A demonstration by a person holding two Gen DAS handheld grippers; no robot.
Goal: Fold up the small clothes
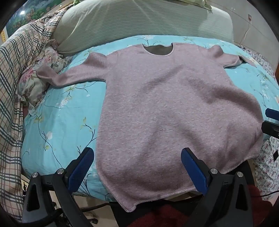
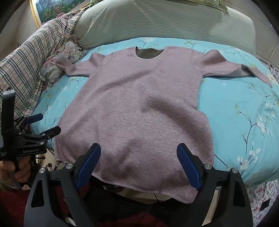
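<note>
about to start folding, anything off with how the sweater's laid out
Mostly flat, but the pink sweater hangs its hem over the bed edge, and its right sleeve is folded back near the cuff.

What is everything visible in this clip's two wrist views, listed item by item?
sweater: one, dusty pink, spread flat on the bedsheet, hem over the near edge
bedsheet: one, turquoise floral, covering the mattress
bolster pillow: one, grey-green ribbed, behind the sweater
plaid quilt: one, beige with dark checks, bunched at far left
floral pillow: one, pink-grey, under the sweater's left sleeve end
framed landscape picture: one, green, on the wall
left gripper: one, black with blue pads, open above the hem
right gripper: one, same colours, open above the hem
</note>
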